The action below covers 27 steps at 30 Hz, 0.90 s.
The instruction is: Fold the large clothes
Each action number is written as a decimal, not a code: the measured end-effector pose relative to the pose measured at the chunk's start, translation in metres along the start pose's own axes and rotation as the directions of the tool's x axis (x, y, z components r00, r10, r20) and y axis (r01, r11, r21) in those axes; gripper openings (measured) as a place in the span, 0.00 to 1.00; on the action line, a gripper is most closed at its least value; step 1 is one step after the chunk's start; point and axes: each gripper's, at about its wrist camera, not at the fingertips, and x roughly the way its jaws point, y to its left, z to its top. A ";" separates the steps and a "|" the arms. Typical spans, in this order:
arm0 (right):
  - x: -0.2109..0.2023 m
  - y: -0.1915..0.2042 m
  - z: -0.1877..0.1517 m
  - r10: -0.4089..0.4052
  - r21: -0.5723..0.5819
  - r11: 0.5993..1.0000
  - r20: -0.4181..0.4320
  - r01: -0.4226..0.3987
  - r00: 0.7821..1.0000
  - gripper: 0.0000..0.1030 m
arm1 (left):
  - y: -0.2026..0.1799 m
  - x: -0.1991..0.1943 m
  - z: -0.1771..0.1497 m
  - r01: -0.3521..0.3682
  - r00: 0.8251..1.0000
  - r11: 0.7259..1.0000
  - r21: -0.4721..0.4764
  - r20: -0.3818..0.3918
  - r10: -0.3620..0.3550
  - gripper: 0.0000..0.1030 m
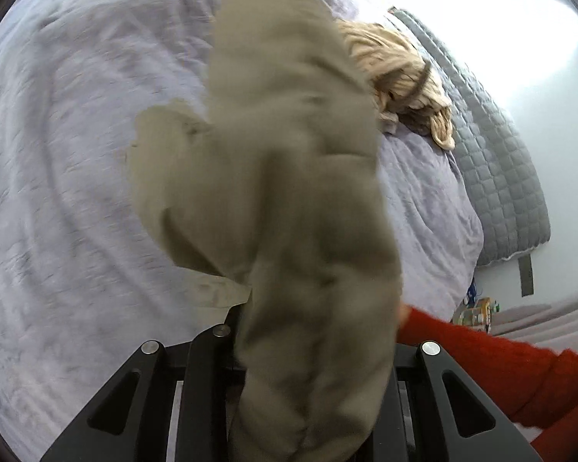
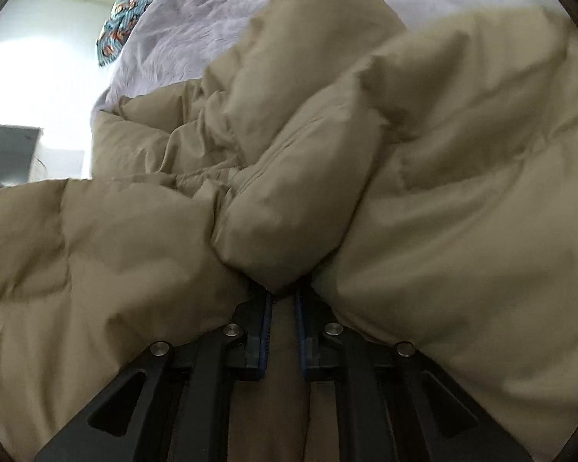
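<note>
Jacket (image 1: 289,192): tan quilted puffer, bulky, slick shell with stitched baffles. In the left wrist view it hangs lifted above the lavender bed cover (image 1: 77,154), filling the frame centre and motion-blurred; a flap sticks out at centre left. In the right wrist view it fills most of the frame, bunched in deep folds.

Right gripper (image 2: 283,296): pressed onto a puffy wad of jacket at lower centre, blue pads narrowly apart with fabric between them.

Left gripper (image 1: 308,346): jacket drapes over the fingers, so I cannot tell if it is clamped or spread.

Judgement: step is lifting and spreading before the fold. Keep both grips on seams or hem, not loose filling, since slick fabric likely slips. Pull hands apart to flatten, lay it on bare bed cover, clear of the beige knit garment (image 1: 404,77) at upper right. Red sleeve (image 1: 501,365) at lower right.
</note>
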 end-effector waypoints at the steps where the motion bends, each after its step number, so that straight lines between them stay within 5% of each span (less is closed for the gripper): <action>1: 0.001 -0.004 0.001 0.021 0.014 1.000 -0.002 -0.021 1.000 0.07 | -0.017 0.007 0.005 -0.003 1.000 1.000 0.005 -0.010 0.003 0.25; 7: -0.002 -0.019 0.006 0.102 0.079 0.992 -0.017 -0.101 0.995 0.05 | -0.108 0.059 0.030 -0.123 0.990 0.986 0.115 -0.047 0.130 0.25; 11: -0.047 -0.037 0.004 0.082 0.093 0.992 0.014 -0.083 0.997 0.05 | -0.135 0.079 0.036 -0.090 0.992 0.984 0.157 -0.072 0.102 0.25; 18: -0.162 -0.107 -0.043 -0.035 0.168 0.986 0.205 0.000 0.978 0.09 | -0.152 0.144 0.046 -0.054 0.983 0.991 0.124 -0.168 0.074 0.27; 20: -0.181 -0.132 -0.064 -0.052 0.232 0.973 0.237 -0.004 0.970 0.09 | -0.151 0.172 0.044 -0.013 0.977 0.992 0.123 -0.212 0.039 0.43; 24: -0.195 -0.158 -0.095 -0.086 0.298 0.955 0.249 0.008 0.965 0.09 | -0.153 0.234 0.046 0.078 0.954 0.992 0.097 -0.297 -0.046 0.49; 26: -0.199 -0.161 -0.110 -0.091 0.319 0.948 0.247 0.008 0.965 0.10 | -0.155 0.257 0.045 0.119 0.942 0.985 0.123 -0.328 -0.073 0.68; 27: -0.203 -0.163 -0.119 -0.087 0.322 0.947 0.248 0.003 0.965 0.11 | -0.156 0.267 0.046 0.140 0.938 0.983 0.122 -0.334 -0.092 0.68</action>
